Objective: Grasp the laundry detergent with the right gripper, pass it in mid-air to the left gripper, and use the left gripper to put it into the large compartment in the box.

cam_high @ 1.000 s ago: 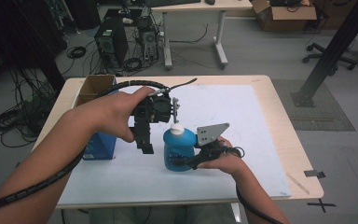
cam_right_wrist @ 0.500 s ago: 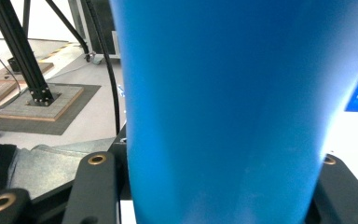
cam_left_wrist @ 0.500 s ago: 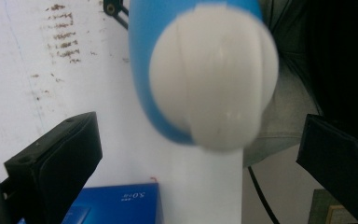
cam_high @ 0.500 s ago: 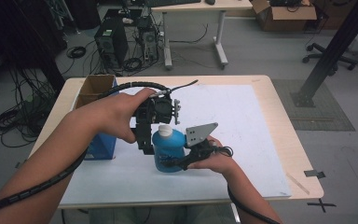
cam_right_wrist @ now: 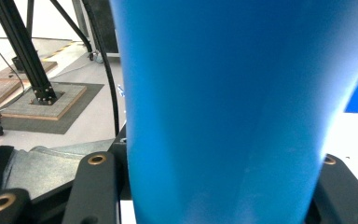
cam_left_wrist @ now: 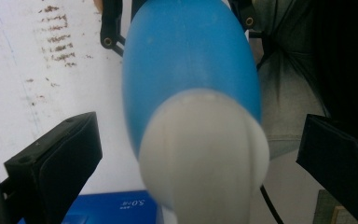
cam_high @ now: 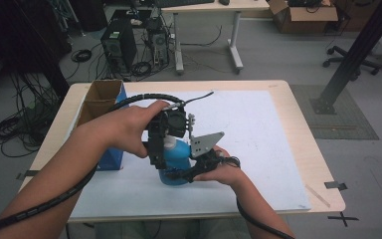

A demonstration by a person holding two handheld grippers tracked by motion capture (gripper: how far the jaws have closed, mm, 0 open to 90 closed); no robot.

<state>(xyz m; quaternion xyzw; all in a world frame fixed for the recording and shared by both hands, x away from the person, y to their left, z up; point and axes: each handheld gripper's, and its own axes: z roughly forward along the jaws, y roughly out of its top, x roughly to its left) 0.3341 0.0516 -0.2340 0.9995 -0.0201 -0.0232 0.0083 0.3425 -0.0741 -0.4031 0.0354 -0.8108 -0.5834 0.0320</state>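
Observation:
A blue bottle [cam_high: 180,155] with a white cap [cam_high: 170,143] stands tilted over the white sheet, and my right gripper [cam_high: 178,174] is shut on its lower body. In the right gripper view the blue bottle [cam_right_wrist: 223,112] sits pinched between the black fingers [cam_right_wrist: 95,186]. My left gripper [cam_high: 160,154] hangs over the bottle's top, pointing down. In the left gripper view the white cap [cam_left_wrist: 205,149] and blue body [cam_left_wrist: 191,60] lie between its open jaws, with a gap on each side of the fingers [cam_left_wrist: 56,163].
A cardboard box with a blue side [cam_high: 104,99] stands at the table's left, just beside my left hand. The white sheet [cam_high: 258,134] covers most of the wooden table [cam_high: 298,119]. Computers and cables lie on the floor beyond.
My right gripper has carried the bottle to the left, bringing its cap under and between the left gripper's jaws. The left hand has hardly moved.

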